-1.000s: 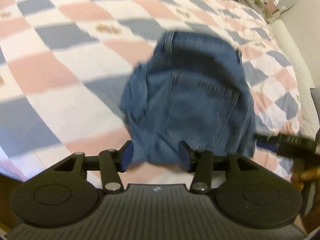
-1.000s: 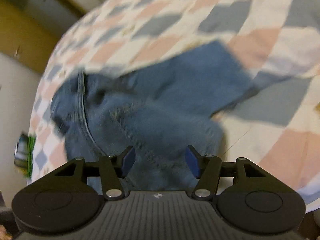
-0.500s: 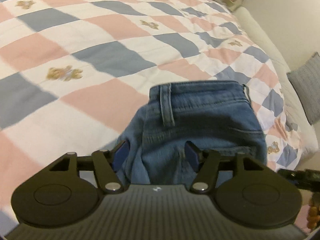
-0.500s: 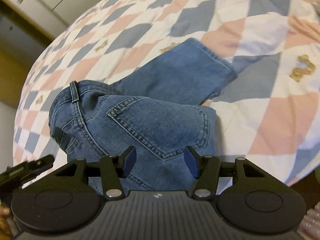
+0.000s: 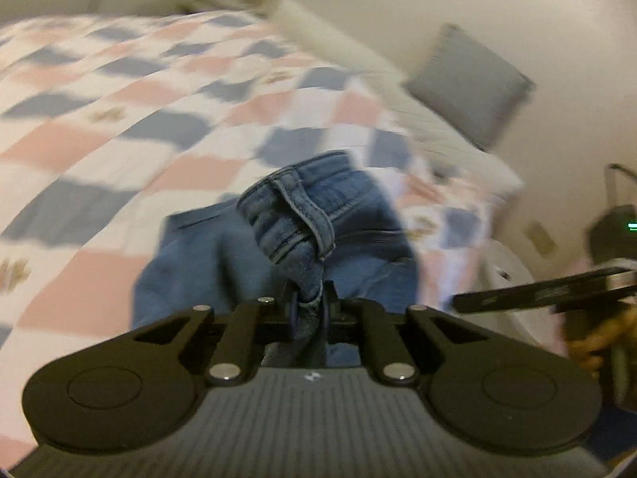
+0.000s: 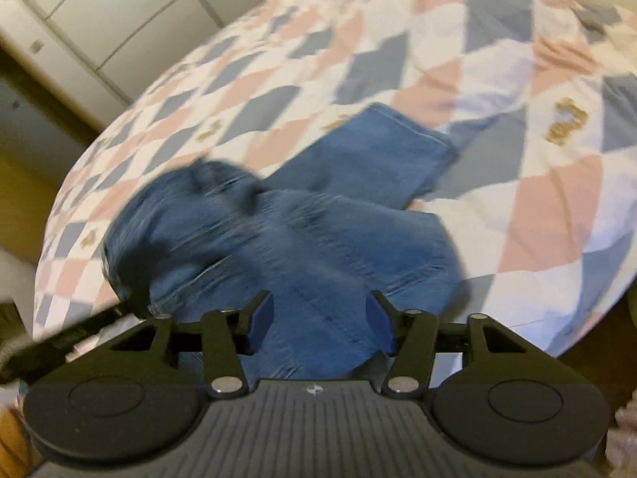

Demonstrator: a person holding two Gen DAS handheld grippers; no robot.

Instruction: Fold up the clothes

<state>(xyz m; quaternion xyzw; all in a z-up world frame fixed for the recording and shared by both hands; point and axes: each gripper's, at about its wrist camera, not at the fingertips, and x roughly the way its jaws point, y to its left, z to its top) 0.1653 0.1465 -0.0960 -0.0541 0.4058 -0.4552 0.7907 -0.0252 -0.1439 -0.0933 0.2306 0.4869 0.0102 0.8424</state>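
Observation:
Blue jeans [image 5: 338, 215] lie folded near the edge of a bed with a pink, blue and white checked quilt [image 5: 119, 127]. My left gripper [image 5: 309, 312] is shut on a bunched fold of the jeans by the waistband and a belt loop [image 5: 308, 215], which stands lifted. In the right wrist view the jeans [image 6: 318, 239] spread in front of my right gripper [image 6: 318, 324], which is open just above the near denim edge. One leg end [image 6: 378, 151] lies flat farther off. The right gripper's body [image 5: 537, 292] shows at the right in the left wrist view.
A grey cushion [image 5: 466, 83] leans against the wall beyond the bed's far side. White cabinet doors [image 6: 99, 20] stand past the bed's left corner. The quilt [image 6: 517, 119] edge drops off close to both grippers.
My left gripper has closed on the jeans near the waistband and lifted the fold; it was open before. The right gripper stays open over the jeans, and the view has shifted slightly.

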